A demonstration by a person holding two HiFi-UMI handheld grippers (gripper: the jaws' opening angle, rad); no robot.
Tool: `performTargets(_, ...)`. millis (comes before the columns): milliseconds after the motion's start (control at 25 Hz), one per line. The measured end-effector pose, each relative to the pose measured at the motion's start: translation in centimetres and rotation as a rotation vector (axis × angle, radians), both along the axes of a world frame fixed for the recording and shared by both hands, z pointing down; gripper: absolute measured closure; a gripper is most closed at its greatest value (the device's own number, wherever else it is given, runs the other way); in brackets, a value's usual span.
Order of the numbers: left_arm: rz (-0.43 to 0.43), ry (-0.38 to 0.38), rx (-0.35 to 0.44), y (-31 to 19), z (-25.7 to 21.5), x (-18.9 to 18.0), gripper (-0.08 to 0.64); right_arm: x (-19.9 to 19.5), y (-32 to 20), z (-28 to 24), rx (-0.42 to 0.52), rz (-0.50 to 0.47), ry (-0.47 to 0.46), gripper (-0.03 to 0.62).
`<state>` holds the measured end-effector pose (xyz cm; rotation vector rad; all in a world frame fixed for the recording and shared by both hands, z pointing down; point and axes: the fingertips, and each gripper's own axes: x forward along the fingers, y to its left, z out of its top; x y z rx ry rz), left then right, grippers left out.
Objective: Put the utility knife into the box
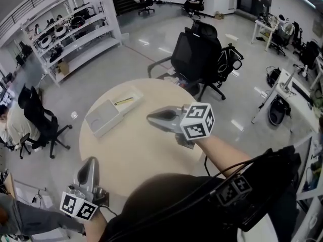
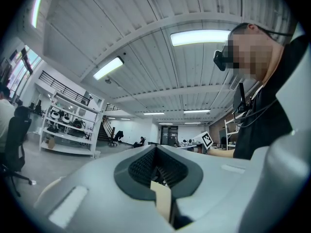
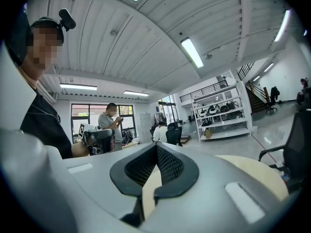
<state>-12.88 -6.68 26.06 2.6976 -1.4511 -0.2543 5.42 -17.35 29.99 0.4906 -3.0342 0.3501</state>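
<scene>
**Probably a light, stiff knife, lying well beyond two shut grippers**

Judging by looks: takes the utility knife (image 1: 123, 101) for a slim yellow bar, light and rigid, with a smooth casing that is likely to slip under a shallow pinch. Favours a hold across the middle of the handle, pads on the long flat sides and clear of the blade end. Cannot tell at this size which end that is, or whether the blade is out.

Nearest, at the lower left of the head view: finds the left gripper (image 1: 92, 161) at the near edge of the table (image 1: 136, 158), pointing up the frame. Has its jaws pressed together with nothing between them, as its own view shows.

Further in, centre right: finds the right gripper (image 1: 150, 118) closed and empty too, nose aimed left over the tabletop.

Further again, left of centre: puts the white box (image 1: 102, 119) on the table, lying open, with a shallow grey-floored tray on its near side.

Furthest, at the box's upper right end: places the knife on a pale panel touching that tray. Cannot say whether the panel is the box's other half or its lid, so may already lie in the box or just beside it. Lies well apart from both sets of jaws, up and left of the right gripper's nose and up and right of the left one's. Appears in neither gripper view.
</scene>
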Motion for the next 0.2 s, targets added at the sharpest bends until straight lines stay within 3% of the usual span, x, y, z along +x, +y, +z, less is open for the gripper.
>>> performTargets(200, 0.022, -0.005, -0.018, 0.07, 0.43, 0.35, 0.562, 0.53, 0.69, 0.94, -0.02, 0.017, -0.01, 0.578)
